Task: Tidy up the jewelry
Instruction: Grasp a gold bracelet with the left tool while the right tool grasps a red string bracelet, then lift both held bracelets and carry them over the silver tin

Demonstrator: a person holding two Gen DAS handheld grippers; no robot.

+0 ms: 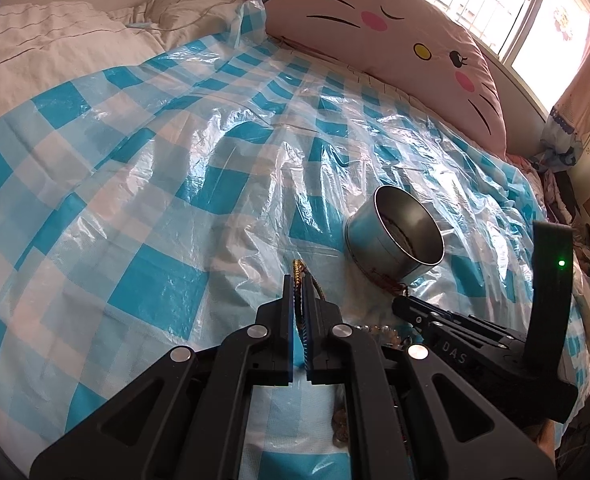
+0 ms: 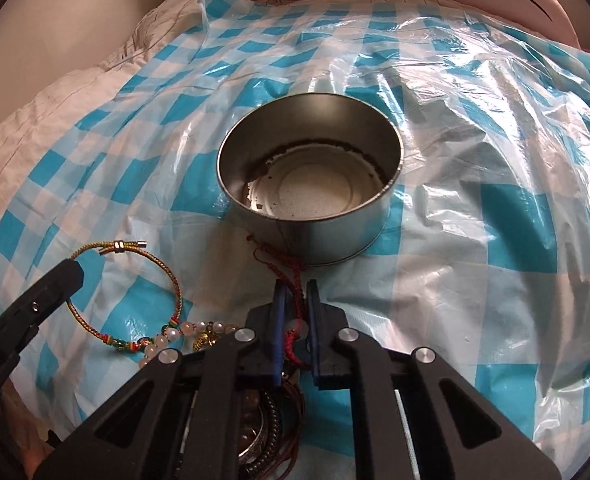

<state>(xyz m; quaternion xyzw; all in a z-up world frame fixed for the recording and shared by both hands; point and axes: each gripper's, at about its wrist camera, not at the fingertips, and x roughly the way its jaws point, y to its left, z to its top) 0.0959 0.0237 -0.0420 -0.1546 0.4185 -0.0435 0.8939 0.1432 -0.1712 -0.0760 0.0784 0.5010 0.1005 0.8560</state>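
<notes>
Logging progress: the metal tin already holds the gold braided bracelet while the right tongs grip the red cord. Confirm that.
Wrong: the metal tin holds no jewelry, per the right wrist view. The gold braided bracelet lies beside it on the checkered sheet. The right tongs do grip the red cord.

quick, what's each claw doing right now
left claw: shut on the gold cord bracelet
right claw: shut on the red string bracelet

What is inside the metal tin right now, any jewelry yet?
No jewelry shows inside the metal tin: only its bare pale bottom with dark specks around the edge. The near wall hides a sliver of the floor. A red cord lies outside against its base.
</notes>
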